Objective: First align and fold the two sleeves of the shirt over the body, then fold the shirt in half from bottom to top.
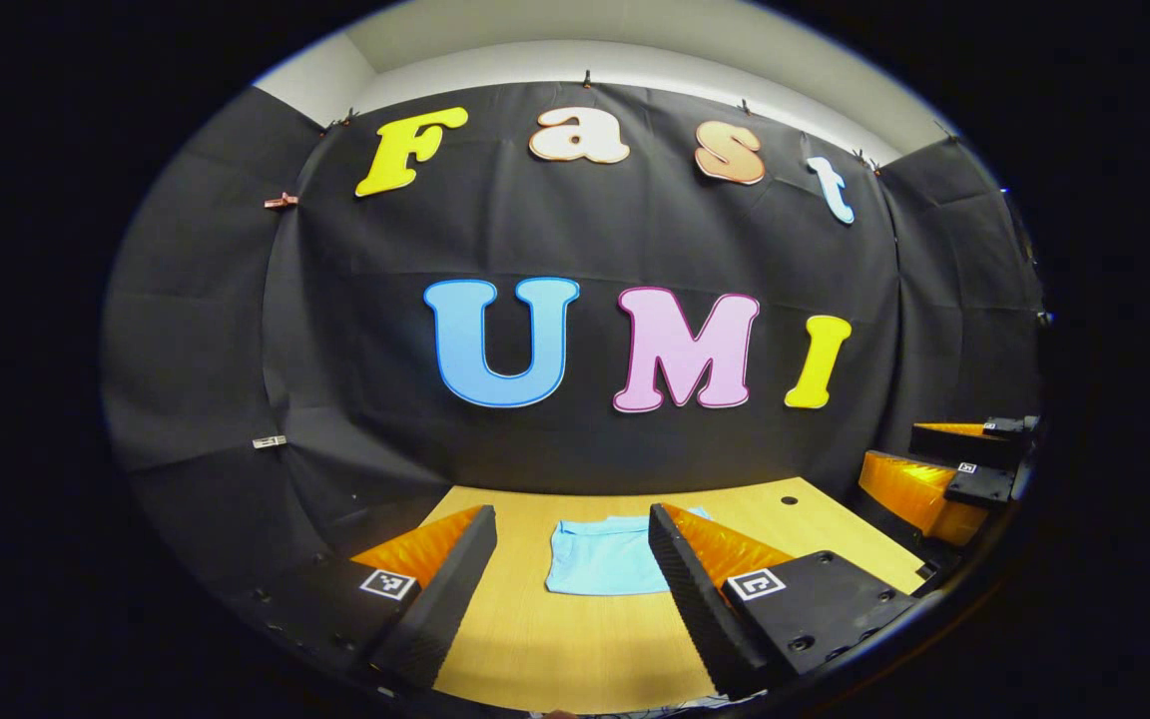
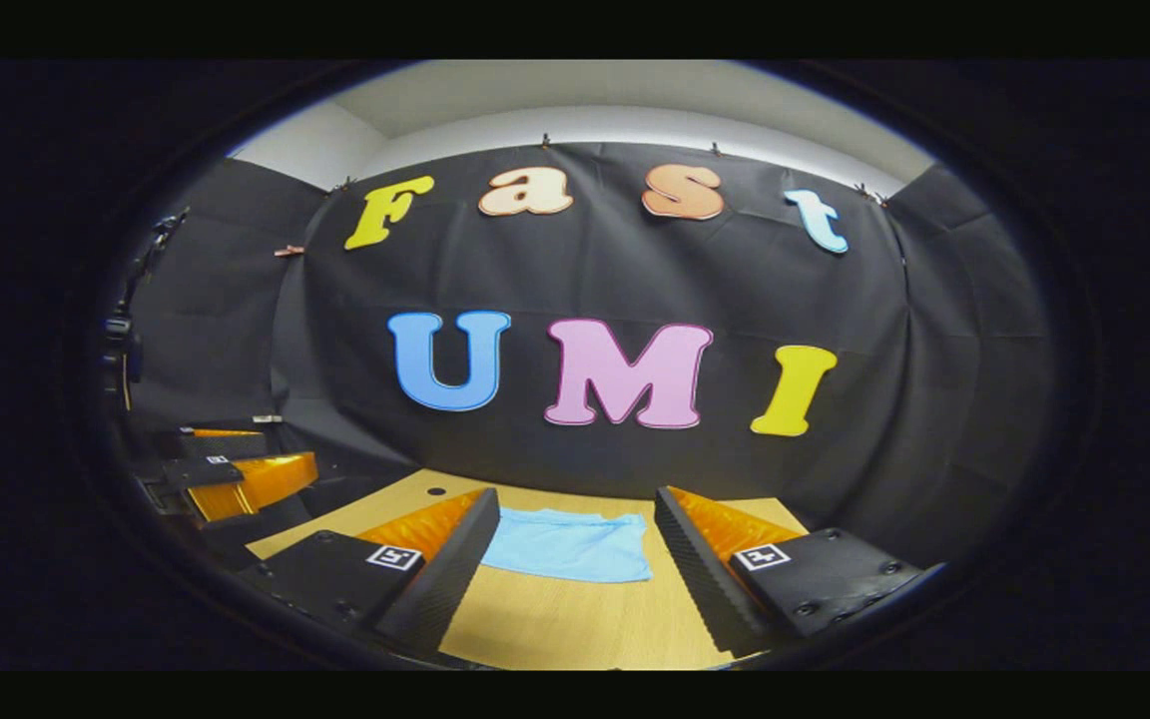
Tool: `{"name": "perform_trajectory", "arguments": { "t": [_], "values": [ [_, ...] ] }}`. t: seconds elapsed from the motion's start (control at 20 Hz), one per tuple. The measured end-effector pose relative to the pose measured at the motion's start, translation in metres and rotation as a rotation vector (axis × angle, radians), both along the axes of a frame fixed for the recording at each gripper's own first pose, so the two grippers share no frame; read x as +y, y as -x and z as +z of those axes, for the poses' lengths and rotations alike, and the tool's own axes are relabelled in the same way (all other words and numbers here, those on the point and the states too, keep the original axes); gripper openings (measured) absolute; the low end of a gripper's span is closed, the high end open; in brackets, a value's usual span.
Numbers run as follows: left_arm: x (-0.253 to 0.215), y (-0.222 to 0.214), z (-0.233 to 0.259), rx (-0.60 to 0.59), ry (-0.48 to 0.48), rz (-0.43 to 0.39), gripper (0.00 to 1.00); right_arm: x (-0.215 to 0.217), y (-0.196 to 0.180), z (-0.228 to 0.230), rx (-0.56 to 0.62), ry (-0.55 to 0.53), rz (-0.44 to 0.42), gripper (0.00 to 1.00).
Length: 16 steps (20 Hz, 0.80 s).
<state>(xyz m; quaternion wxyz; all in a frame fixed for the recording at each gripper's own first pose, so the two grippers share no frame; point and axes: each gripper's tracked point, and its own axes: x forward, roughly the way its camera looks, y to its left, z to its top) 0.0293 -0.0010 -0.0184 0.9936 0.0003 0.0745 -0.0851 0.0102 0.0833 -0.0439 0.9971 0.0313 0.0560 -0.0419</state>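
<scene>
In the left gripper view, the left gripper point(image 1: 572, 559) hangs above the near part of the light wooden table point(image 1: 575, 649), its two fingers spread wide and holding nothing. Between them, farther off on the tabletop, lies the light-blue cloth shirt point(image 1: 600, 556) — a compact, roughly rectangular folded bundle, flat on the wood, its right edge hidden behind the right finger. Its long axis cannot be told with certainty here. At the far right of this view the right gripper point(image 1: 944, 469) is seen from the side, off the table's right edge, well apart from the shirt.

In the right gripper view, the left gripper point(image 2: 226, 469) sits at the far left, beyond the table's left edge. Moving rightward, the right gripper point(image 2: 575, 559) hovers over the table point(image 2: 555, 629) with its fingers released and wide apart — empty. The shirt point(image 2: 570, 544) lies between them, toward the table's far side, its long axis running left to right across the view, touched by neither gripper.
</scene>
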Motion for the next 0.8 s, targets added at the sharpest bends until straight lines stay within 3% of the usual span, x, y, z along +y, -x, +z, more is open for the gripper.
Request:
{"name": "perform_trajectory", "arguments": {
  "t": [0.35, 0.8],
  "values": [
    [-0.011, -0.002, 0.004, -0.014, 0.013, -0.031, 0.98, -0.002, -0.002, 0.001, -0.001, 0.032, 0.003, 0.97],
    [-0.008, 0.005, -0.002, -0.006, 0.031, -0.014, 0.97, 0.005, -0.004, 0.005, -0.017, 0.041, 0.027, 0.97]
  ]
}}
